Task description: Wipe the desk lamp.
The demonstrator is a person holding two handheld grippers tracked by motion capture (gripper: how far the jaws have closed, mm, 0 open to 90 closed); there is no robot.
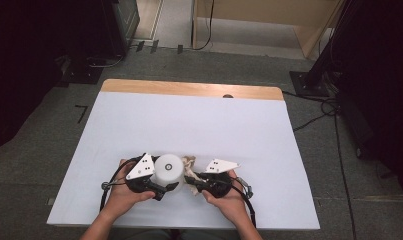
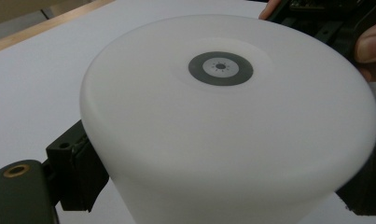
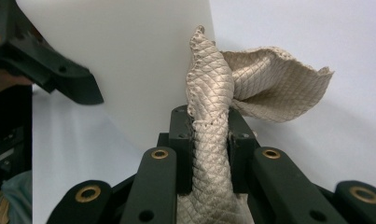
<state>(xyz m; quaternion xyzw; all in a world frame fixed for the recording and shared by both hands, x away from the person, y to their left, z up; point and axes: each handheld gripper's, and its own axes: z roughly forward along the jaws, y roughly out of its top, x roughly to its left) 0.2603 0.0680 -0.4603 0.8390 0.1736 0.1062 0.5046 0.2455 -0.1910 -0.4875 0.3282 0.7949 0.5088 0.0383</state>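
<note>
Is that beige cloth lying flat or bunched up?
Bunched up: the cloth is gathered into a narrow fold pinched in the right gripper, its free end flaring beside the white container.

This looks like a lab or recording room set up for data capture, not a home. A table (image 1: 189, 120) covered with a plain white sheet stands alone on grey carpet (image 1: 49, 125), its wooden far edge left bare. Black cables (image 1: 319, 112) run loose across the floor off the table's far right corner, beside the foot of a black stand (image 1: 309, 82). Tape marks (image 1: 80, 112) are stuck to the carpet off the far left corner. Dark equipment (image 1: 121, 20) stands in shadow at the far left, and pale wooden furniture (image 1: 269, 15) lines the back.
</note>
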